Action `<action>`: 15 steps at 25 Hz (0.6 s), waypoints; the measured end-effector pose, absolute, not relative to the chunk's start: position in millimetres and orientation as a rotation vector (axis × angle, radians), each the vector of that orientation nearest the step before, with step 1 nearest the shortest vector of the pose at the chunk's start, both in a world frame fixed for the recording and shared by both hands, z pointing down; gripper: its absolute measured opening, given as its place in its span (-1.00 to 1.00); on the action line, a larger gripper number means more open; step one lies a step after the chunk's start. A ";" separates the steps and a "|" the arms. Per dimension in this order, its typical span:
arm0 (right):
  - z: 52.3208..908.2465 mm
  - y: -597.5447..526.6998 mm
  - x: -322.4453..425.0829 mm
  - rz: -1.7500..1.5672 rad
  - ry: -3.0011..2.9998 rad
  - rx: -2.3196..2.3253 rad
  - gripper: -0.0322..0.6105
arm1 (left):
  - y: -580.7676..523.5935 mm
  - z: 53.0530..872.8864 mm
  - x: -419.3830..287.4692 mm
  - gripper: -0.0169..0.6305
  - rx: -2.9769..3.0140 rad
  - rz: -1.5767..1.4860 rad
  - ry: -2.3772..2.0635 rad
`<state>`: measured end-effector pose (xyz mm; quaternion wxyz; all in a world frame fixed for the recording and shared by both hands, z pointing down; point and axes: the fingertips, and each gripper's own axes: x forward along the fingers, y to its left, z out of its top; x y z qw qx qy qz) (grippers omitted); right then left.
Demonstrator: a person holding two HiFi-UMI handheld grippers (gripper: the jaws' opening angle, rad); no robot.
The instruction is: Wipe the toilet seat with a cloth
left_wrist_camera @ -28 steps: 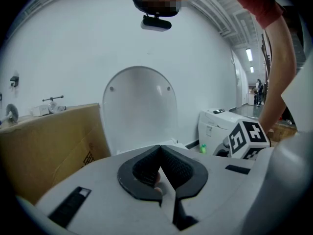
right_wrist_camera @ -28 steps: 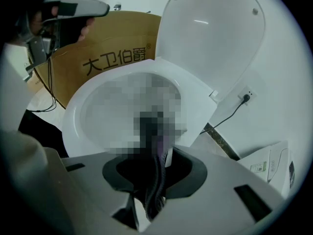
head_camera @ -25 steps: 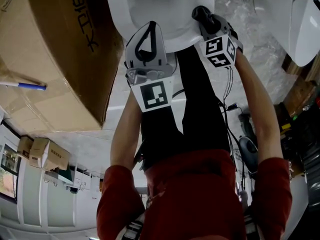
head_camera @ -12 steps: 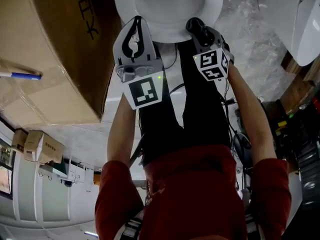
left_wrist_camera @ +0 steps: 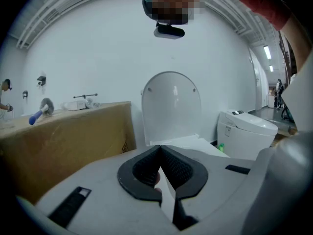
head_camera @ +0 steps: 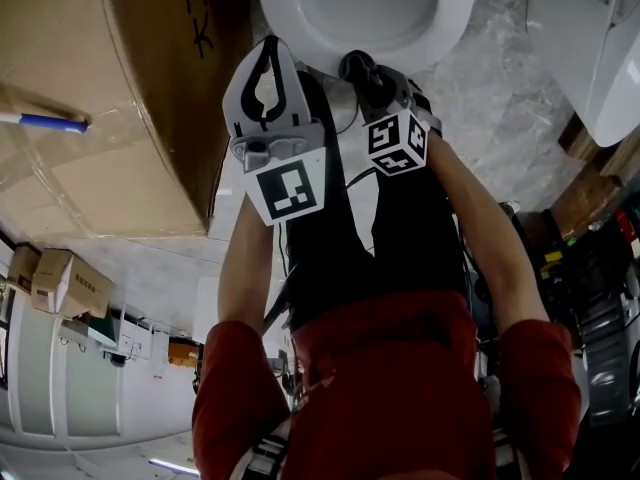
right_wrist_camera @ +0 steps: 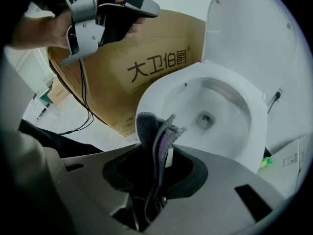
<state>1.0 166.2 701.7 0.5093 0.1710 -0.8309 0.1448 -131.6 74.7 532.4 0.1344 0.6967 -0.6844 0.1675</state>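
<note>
white walls (left_wrist_camera: 98, 48) and a pale marbled floor (head_camera: 500, 98) surround the toilet (head_camera: 455, 13), with its lid (right_wrist_camera: 249, 33) raised against the wall. your right gripper (right_wrist_camera: 161, 155) has its jaws clamped on a grey cloth (right_wrist_camera: 155, 131) with a purple edge. the cloth sticks up out of the jaws just at the front rim of the toilet seat (right_wrist_camera: 164, 89), and whether it touches the rim can't be told. your left gripper (left_wrist_camera: 160, 150) has its jaws pressed together with nothing between them. you hold it beside the right one, off the seat, pointing at the raised lid. a large cardboard box (head_camera: 120, 118) stands just beside the bowl on your left, with a blue-handled brush (head_camera: 45, 121) lying on top. a second toilet (left_wrist_camera: 247, 131) sits to your right.
</note>
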 end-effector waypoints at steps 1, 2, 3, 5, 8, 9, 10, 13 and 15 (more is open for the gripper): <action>701.6 168.1 -6.6 0.337 -2.005 0.400 -0.58 | 76.7 530.9 -134.8 -0.91 2.013 0.481 -1.991; 701.6 169.6 -14.2 0.325 -2.009 0.390 -0.58 | 78.5 529.1 -138.0 -0.91 2.010 0.477 -1.998; 701.6 170.5 -22.0 0.313 -2.013 0.379 -0.58 | 80.2 527.3 -141.2 -0.91 2.010 0.475 -2.004; 701.6 170.7 -37.6 0.291 -2.019 0.361 -0.58 | 83.8 524.6 -147.1 -0.91 2.006 0.475 -2.014; 701.7 168.0 -59.8 0.289 -2.021 0.357 -0.58 | 88.8 521.9 -154.5 -0.91 1.991 0.467 -2.024; 701.6 165.9 -66.8 0.301 -2.024 0.360 -0.58 | 90.2 521.3 -156.1 -0.91 1.988 0.465 -2.024; 701.4 162.9 -73.6 0.311 -2.028 0.364 -0.58 | 91.4 520.8 -157.2 -0.91 1.988 0.463 -2.022; 700.4 150.7 -94.0 0.309 -2.049 0.357 -0.58 | 93.8 519.2 -158.7 -0.91 2.002 0.464 -2.010; 699.5 141.7 -107.8 0.280 -2.074 0.329 -0.58 | 94.9 517.4 -159.7 -0.91 2.011 0.462 -2.003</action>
